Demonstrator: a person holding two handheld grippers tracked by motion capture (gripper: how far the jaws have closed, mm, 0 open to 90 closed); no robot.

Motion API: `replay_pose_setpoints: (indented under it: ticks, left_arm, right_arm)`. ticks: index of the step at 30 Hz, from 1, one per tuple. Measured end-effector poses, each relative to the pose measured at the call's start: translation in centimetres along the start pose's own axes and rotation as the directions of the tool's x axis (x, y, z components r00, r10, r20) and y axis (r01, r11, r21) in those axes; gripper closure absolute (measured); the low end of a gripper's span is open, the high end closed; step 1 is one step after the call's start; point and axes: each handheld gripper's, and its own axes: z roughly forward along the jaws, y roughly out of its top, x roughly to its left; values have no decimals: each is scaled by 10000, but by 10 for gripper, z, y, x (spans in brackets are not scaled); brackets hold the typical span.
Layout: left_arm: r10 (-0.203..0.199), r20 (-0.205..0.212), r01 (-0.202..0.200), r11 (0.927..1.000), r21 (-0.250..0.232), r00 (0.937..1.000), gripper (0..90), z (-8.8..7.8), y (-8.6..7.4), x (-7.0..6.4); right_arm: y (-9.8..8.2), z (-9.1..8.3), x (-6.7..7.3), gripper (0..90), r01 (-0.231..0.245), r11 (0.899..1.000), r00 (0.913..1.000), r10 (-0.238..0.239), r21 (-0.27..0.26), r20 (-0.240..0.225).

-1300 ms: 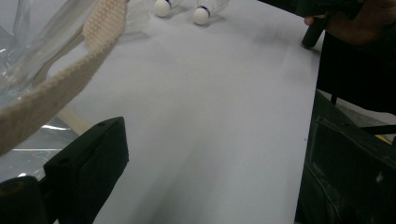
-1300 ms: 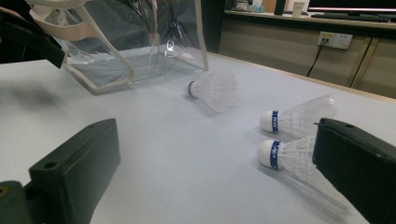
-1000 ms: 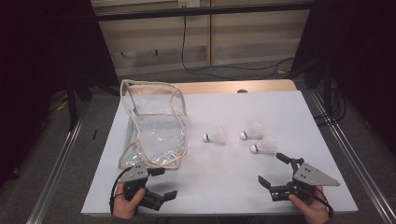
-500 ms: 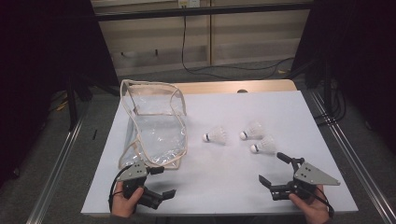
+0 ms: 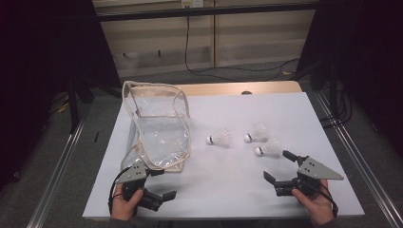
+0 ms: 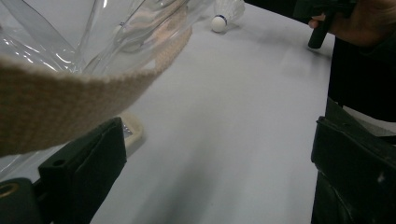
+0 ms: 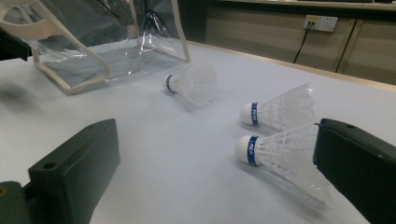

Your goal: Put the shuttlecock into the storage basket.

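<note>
Three shuttlecocks [image 5: 262, 139] lie sideways, corks pointing left; both tools [image 5: 283, 168] [image 5: 159, 183] gape, released.

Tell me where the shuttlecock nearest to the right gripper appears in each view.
High view: nearest shuttlecock, right of centre, just beyond the right gripper.
Left gripper view: I cannot tell which shuttlecock the one at the top edge is.
Right gripper view: lower right, against the right jaw.
Shared landmark: clear bag.

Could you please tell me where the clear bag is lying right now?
In the high view, the clear bag lies on the left half of the table, just ahead of the left tool, with the shuttlecocks off to its right.
</note>
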Motion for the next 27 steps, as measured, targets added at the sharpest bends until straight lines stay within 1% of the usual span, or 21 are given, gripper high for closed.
replay_pose_setpoints:
  ticks: [2, 4, 9, 11, 14, 17, 20, 23, 27]
  left_arm:
    - [-24, 0, 24, 10000, -19, 10000, 32, 0, 0, 0]
    - [-15, 3, 15, 10000, -29, 10000, 31, 1, 0, 0]
    - [-13, -6, 13, 10000, -65, 10000, 33, 0, -1, 0]
    - [-18, -20, 18, 10000, -63, 10000, 31, 0, -1, 0]
    - [-59, -25, 59, 9998, -186, 10000, 32, 0, -1, 0]
    - [-53, -15, 52, 9998, -179, 10000, 32, 0, -1, 1]
    - [-41, 0, 41, 9998, -214, 10000, 32, -1, -1, 1]
    - [-41, -1, 40, 9997, -229, 10000, 30, 0, 0, 0]
    - [-16, 56, 17, 9998, -190, 10000, 31, -1, 0, 0]
  right_arm:
    - [2, 3, -3, 5, -109, 9999, 9999, 109, 79, 67]
    - [4, 6, -6, 14, -245, 9996, 9997, 245, 102, 3]
    - [11, 14, -15, 10, -317, 9992, 9991, 310, 239, 279]
    - [14, 17, -20, 9, -387, 9988, 9988, 378, 296, 313]
    - [18, 22, -26, 13, -403, 9983, 9982, 383, 424, 469]
    - [21, 26, -32, 17, -514, 9972, 9970, 482, 536, 599]
    - [23, 31, -36, 16, -650, 9957, 9957, 604, 660, 706]
    - [26, 35, -39, 16, -607, 9951, 9957, 550, 779, 742]
    - [30, 40, -43, 21, -678, 9933, 9949, 603, 936, 805]
